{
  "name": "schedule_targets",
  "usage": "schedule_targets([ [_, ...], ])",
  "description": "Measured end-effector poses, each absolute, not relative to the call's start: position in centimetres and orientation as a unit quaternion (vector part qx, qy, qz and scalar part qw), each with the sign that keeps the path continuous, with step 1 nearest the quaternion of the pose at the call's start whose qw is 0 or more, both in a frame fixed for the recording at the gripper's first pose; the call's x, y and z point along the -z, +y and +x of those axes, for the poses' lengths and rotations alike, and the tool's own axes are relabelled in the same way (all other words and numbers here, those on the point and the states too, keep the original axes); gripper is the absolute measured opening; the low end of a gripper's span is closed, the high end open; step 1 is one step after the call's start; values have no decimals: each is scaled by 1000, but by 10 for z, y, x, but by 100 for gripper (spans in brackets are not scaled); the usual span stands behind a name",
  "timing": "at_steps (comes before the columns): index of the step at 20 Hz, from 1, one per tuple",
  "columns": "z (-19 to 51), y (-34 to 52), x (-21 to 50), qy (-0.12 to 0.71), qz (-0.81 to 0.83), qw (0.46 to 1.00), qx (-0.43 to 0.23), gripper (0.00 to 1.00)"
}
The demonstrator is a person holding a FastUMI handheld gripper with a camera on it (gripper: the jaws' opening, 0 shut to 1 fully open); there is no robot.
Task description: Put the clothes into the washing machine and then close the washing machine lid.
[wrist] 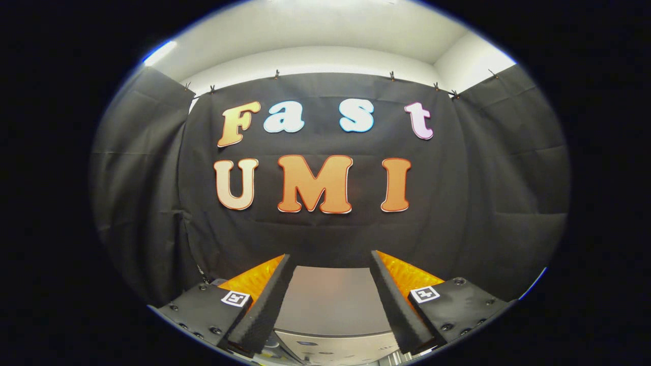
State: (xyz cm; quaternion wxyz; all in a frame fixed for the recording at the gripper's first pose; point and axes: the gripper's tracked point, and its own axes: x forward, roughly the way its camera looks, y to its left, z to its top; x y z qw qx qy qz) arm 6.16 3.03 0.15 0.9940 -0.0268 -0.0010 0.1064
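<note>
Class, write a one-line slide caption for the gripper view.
Open tool held empty above the grey washing machine, facing the booth's black cloth wall.

Gripper fingers wide apart, empty

Gripper up high, fingers spread wide with nothing between them (black pads, orange backs), and the washing machine grey top sits just below, black cloth wall beyond.

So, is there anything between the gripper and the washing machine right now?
Nothing visible stands in the way. The gripper is open and holds nothing, and the grey top of the washing machine shows in the gap between the fingers and just below them. I see no clothes here, and I cannot tell whether the lid is open.
</note>
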Motion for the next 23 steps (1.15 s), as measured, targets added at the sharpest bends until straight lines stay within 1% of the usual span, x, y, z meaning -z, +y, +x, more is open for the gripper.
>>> schedule_targets([
  [8, 29, 2, -14, -10, -10, 994, -106, 99],
  [23, 14, 25, -28, -24, -9, 994, -108, 99],
])
